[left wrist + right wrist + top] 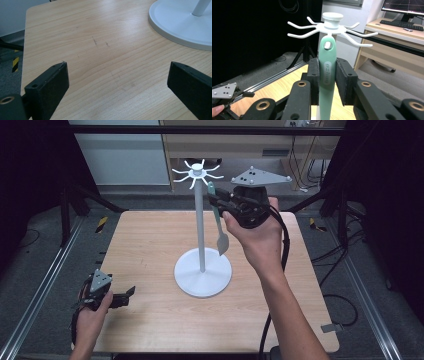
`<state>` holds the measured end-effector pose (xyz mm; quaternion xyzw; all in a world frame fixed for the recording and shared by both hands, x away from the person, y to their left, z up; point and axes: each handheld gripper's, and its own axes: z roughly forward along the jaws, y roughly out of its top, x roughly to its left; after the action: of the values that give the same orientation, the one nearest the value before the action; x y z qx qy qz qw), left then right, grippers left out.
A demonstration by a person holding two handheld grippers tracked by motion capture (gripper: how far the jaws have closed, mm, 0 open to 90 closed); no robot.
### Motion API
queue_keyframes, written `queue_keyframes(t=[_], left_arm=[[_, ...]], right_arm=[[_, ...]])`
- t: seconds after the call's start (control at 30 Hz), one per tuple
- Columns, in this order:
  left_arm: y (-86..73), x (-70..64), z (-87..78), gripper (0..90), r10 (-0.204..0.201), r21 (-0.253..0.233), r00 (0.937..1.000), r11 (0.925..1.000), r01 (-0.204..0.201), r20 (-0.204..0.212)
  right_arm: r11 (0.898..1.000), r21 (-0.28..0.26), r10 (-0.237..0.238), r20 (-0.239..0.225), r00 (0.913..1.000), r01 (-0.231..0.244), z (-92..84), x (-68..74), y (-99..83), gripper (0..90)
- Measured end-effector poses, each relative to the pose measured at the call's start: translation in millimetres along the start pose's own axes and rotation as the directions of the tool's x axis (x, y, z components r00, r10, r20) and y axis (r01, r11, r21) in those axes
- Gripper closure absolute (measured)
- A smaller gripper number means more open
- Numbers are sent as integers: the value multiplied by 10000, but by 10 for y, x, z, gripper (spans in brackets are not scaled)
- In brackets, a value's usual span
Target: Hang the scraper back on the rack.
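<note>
Holding a green spatula (327, 75) clamped upright in the right claw (327, 80), handle hole just under the rack (332, 26) hooks | hanging looks not yet done | left claw (117, 85) wide, empty, low over tabletop (100, 50).

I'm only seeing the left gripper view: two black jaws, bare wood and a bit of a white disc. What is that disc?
Observer: It's the round base of a white stand; a pole rises from it to a ring of hooks at the top.

Operator: Is anything hanging on it?

Observer: Not hanging freely. The right gripper has its jaws shut on a green utensil, its handle hole up at a hook.

Operator: What sort of utensil?

Observer: In the high view its lower end, hanging beside the pole, is a pale, flat, pointed blade, like a spatula or spoon.
</note>
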<state>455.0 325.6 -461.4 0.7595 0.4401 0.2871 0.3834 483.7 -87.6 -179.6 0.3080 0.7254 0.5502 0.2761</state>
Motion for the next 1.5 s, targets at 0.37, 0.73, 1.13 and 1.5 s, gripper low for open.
queue_keyframes(t=[0.37, 0.73, 1.13, 1.5], left_arm=[[0, 0, 2, 35, 35, 16, 10000, 10000, -35, 18], [-1, -2, 4, 35, 14, 17, 10000, 10000, -14, 37], [-1, -2, 4, 35, 13, 21, 10000, 10000, -13, 37], [-1, -1, 11, 35, 27, 29, 10000, 10000, -27, 53]], right_arm=[[9999, 84, 66, 5, 10000, -66, 60, -12, -3, 743], [9999, 89, 132, -39, 9999, -131, 105, -13, -20, 742], [9998, -34, 212, -190, 9996, -213, 102, -19, -42, 740], [9996, 43, 278, -355, 9990, -276, 60, -35, -46, 692]])
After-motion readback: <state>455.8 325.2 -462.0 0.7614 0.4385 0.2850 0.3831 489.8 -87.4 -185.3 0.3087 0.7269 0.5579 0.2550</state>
